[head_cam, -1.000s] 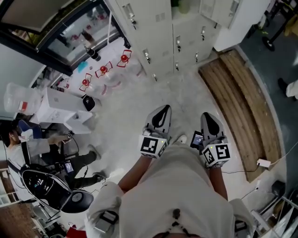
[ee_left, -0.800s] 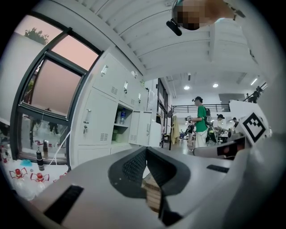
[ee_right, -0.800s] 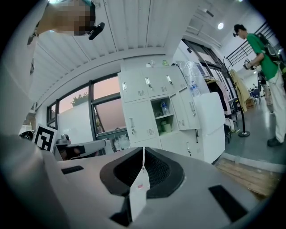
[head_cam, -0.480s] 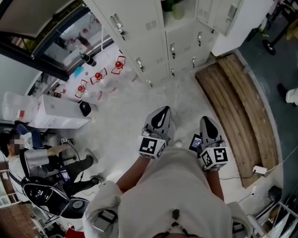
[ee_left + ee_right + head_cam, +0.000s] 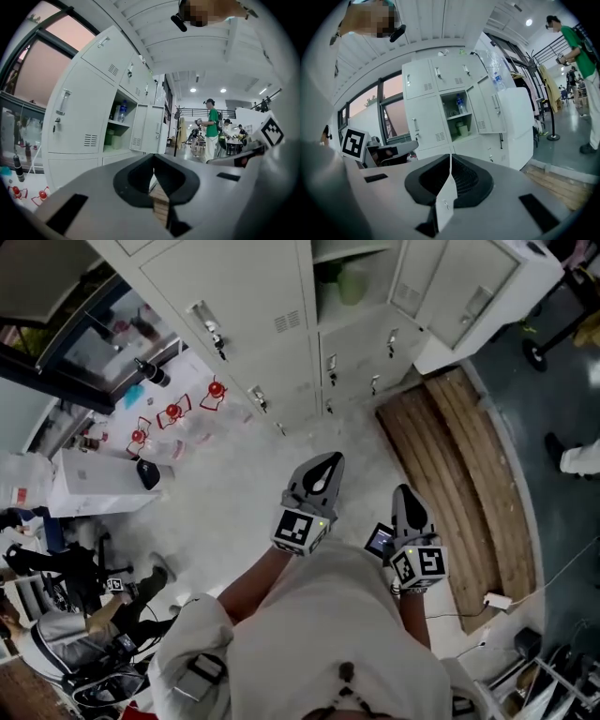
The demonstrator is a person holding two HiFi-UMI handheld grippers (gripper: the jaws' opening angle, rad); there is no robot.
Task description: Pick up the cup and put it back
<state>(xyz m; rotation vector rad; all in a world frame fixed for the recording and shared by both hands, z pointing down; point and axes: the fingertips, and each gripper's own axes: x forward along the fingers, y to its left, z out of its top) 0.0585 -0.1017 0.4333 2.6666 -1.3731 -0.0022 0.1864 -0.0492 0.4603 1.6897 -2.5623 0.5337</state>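
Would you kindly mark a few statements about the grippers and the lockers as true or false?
1. The left gripper and the right gripper both have their jaws together. True.
2. The right gripper is carrying something. False: nothing sits between its jaws.
3. One locker door stands open. True.
4. The shelves behind that door are bare. False: a bottle stands on the upper shelf and a green cup on the lower one.
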